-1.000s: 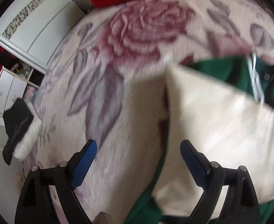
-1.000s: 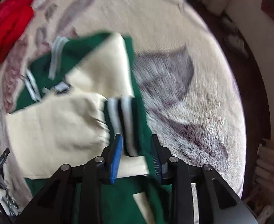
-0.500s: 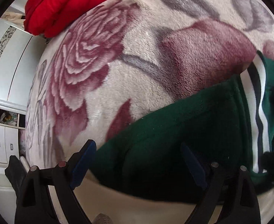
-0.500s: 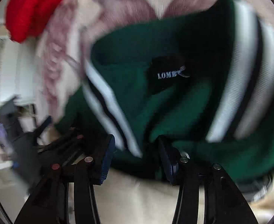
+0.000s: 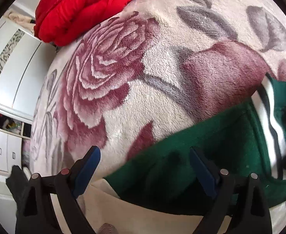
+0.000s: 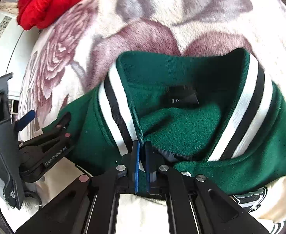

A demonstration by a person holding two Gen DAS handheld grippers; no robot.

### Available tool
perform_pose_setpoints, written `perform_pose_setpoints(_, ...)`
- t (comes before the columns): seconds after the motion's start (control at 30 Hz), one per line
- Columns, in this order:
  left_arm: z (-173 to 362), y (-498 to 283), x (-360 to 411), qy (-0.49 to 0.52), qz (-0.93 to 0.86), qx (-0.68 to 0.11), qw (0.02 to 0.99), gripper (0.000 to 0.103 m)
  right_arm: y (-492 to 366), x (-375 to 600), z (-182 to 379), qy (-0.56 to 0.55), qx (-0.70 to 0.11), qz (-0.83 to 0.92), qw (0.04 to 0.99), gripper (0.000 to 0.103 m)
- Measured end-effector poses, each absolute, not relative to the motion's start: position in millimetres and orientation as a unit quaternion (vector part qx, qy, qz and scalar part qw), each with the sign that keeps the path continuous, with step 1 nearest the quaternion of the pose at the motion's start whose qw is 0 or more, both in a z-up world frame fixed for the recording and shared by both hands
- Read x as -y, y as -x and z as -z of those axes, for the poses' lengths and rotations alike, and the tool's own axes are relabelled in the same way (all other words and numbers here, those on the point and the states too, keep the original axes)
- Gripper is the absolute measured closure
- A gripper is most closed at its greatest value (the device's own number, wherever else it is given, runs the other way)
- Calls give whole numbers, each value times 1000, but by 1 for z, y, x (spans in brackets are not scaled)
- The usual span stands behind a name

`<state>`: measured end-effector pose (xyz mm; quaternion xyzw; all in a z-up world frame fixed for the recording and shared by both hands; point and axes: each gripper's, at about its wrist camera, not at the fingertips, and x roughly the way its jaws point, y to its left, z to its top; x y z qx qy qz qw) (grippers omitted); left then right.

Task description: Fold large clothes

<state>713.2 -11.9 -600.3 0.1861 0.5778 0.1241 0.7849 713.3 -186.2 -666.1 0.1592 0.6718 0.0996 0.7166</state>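
A rose-patterned blanket point(image 5: 162, 89) carries a green jacket point(image 6: 191, 128) and red garment point(image 5: 80, 7).

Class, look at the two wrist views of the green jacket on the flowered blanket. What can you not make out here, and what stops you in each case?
- Jacket lower body: cut off by the bottom edge and hidden behind the right gripper, right wrist view.
- Neck label wording: folded and blurred, right wrist view.
- Chest badge: cut by the frame edge.
- Cupboard contents: too small and distorted, left wrist view.
- Whether the left gripper touches the cloth: unclear.
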Motion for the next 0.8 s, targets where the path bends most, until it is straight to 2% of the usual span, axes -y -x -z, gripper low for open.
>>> perform_pose_setpoints(0.17,606,-716,3,-181,-133,-584,780,11,-729,204,654,-149,-635,-51,757,103)
perform_pose_setpoints(0.27,604,-713,3,-179,-134,-580,783,11,-749,229,653,-216,-666,-78,710,103)
perform_pose_setpoints(0.4,599,-713,9,-185,-134,-566,792,11,-746,249,634,-206,-689,-73,691,101)
perform_pose_setpoints(0.47,599,-716,16,-190,-135,-562,793,11,-739,262,629,-179,-696,-31,695,87)
perform_pose_setpoints(0.5,600,-718,18,-192,-136,-562,793,11,-737,261,631,-170,-696,-17,698,70)
perform_pose_setpoints(0.53,602,-720,21,-195,-137,-563,792,11,-736,262,637,-165,-697,-2,698,59)
perform_pose_setpoints(0.67,607,-725,31,-201,-135,-560,792,11,-733,257,656,-198,-703,-4,683,59)
perform_pose_setpoints(0.73,608,-726,33,-205,-137,-556,794,11,-731,239,654,-252,-686,-89,676,59)
perform_pose_setpoints(0.8,609,-726,32,-205,-138,-554,795,10,-729,217,657,-229,-695,-125,670,59)
